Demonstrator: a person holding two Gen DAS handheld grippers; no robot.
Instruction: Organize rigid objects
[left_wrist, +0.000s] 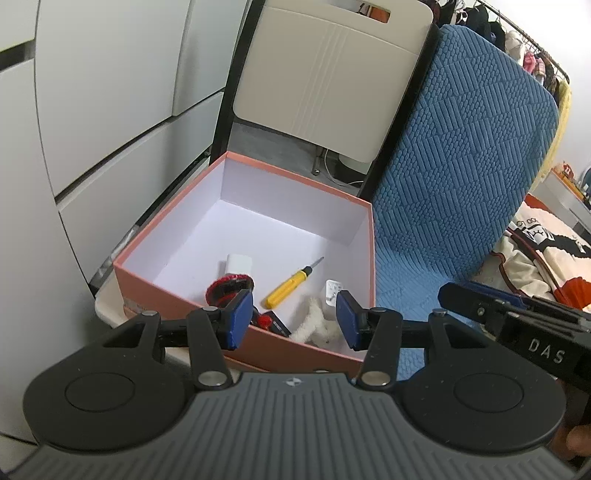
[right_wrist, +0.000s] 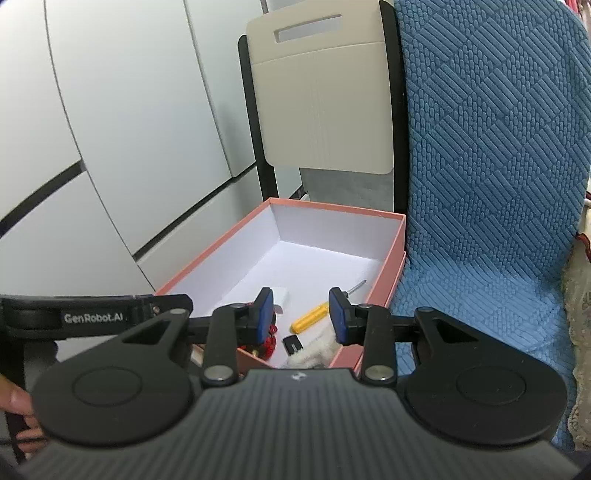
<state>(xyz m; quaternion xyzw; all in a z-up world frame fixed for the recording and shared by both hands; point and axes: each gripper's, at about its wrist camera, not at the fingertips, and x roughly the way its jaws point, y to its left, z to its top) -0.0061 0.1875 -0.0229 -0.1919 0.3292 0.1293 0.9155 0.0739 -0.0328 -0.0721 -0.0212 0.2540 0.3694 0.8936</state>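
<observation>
Your objects sit together in the near end of the pink box: a yellow screwdriver lying flat with its tip toward the far wall, a white block just behind a round red-and-black item, a small black piece, a white plug and a fluffy white item. The far half of the box floor is bare white. Your left gripper hangs over the near rim with its blue pads spread apart, gripping nothing. Your right gripper hangs beside it, fingers likewise apart and empty. A blue textured cushion lies against the box's right side, a beige chair back stands behind.
</observation>
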